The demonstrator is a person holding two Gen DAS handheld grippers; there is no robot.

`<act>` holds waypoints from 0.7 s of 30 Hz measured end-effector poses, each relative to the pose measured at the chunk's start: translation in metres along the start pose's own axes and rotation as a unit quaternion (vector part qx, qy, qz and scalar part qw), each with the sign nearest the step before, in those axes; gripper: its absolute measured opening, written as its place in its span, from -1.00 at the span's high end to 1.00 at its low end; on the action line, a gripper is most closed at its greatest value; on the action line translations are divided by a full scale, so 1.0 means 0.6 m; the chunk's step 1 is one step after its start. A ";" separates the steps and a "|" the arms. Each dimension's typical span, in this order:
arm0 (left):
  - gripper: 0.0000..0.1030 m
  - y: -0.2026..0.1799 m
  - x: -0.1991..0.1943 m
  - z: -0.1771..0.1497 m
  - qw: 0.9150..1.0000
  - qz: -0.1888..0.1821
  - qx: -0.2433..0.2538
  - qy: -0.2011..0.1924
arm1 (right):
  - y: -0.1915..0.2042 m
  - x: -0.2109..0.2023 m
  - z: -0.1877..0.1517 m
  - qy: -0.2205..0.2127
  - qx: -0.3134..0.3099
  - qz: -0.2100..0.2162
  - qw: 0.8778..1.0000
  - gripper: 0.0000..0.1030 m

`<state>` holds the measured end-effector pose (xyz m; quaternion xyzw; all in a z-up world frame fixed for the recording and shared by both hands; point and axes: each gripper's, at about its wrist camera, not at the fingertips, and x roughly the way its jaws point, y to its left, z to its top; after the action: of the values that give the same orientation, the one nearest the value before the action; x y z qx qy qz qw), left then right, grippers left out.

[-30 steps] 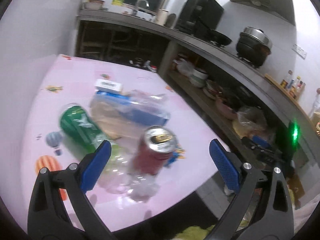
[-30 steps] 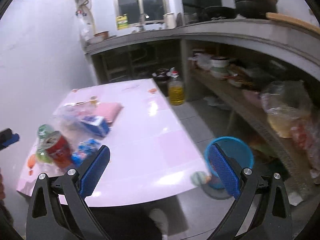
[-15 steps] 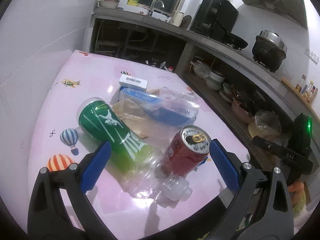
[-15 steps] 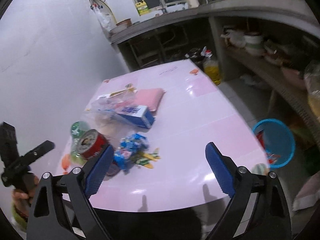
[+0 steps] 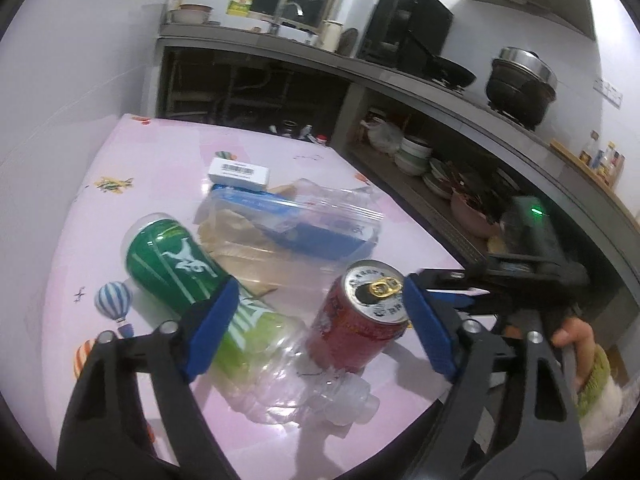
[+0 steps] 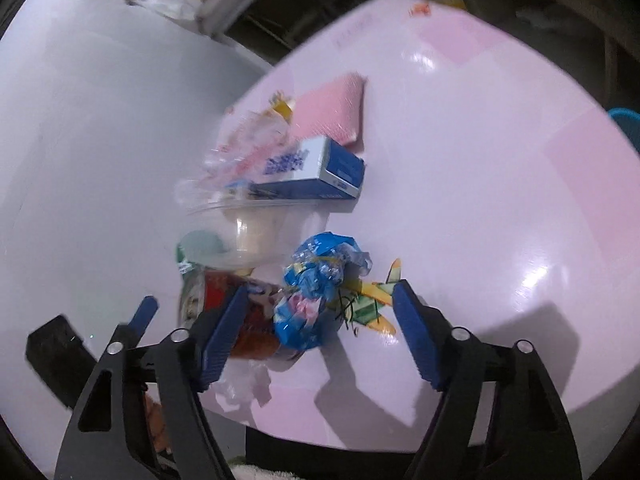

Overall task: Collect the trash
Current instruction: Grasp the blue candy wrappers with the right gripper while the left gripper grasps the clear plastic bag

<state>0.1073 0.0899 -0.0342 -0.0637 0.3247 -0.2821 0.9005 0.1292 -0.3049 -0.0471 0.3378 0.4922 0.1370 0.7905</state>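
A pink table [image 5: 168, 168] with small cartoon prints carries a loose heap of trash near its near-left corner. Behind it runs a long kitchen shelf unit [image 5: 440, 92] with pots and bowls.

The largest piece is a clear plastic bottle with a green label [image 5: 180, 264]. It lies on its side, its long axis running from far left to near right, with the open neck pointing toward the near edge of the table. Just behind it sits a crumpled clear plastic bag [image 5: 288, 232] around a blue and white carton [image 6: 316, 168], which lies flat. A small white box with a barcode [image 5: 239, 171] lies beyond the bag.

A red drink can [image 5: 360, 320] stands roughly upright, tilted slightly, touching the bottle's neck end, its pull-tab top facing up. Beside the can lies a crumpled blue wrapper [image 6: 320, 280].

The left gripper [image 5: 316, 328] points down at a slant. Its jaws are closing, with the can and the bottle's clear end between them, but the pads press on neither.

The right gripper [image 6: 316, 336] points down more steeply toward the wrapper. Its jaws are closing around the wrapper without touching it. A hand [image 5: 576, 344] holds its handle at the right edge of the left wrist view.
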 end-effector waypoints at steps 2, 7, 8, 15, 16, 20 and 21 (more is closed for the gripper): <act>-0.49 -0.008 0.004 -0.001 1.000 -0.015 0.014 0.008 | 0.002 0.015 0.006 0.010 0.002 0.000 1.000 -0.40; -0.49 -0.044 0.025 -0.007 0.997 -0.024 0.065 0.027 | 0.015 0.045 0.018 0.028 0.003 -0.014 0.999 -0.40; -0.49 -0.052 0.031 -0.009 0.996 -0.020 0.076 0.030 | 0.017 0.048 0.019 0.030 0.001 -0.019 0.999 -0.40; -0.49 -0.092 0.063 -0.018 0.990 0.009 0.137 0.046 | 0.026 0.065 0.026 0.041 -0.010 -0.053 0.998 -0.01; -0.49 -0.097 0.066 -0.020 0.988 0.011 0.144 0.047 | 0.026 0.067 0.028 0.043 -0.010 -0.054 0.998 0.03; -0.49 -0.104 0.069 -0.024 0.987 0.009 0.149 0.053 | 0.021 0.067 0.024 0.043 -0.013 -0.059 0.997 0.31; -0.49 -0.105 0.070 -0.024 0.987 0.009 0.148 0.053 | 0.019 0.067 0.022 0.042 -0.015 -0.060 0.997 0.37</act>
<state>0.0950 0.0154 -0.0498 0.0883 0.3273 -0.3222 0.8839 0.1613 -0.2796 -0.0631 0.2901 0.5421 0.1102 0.7809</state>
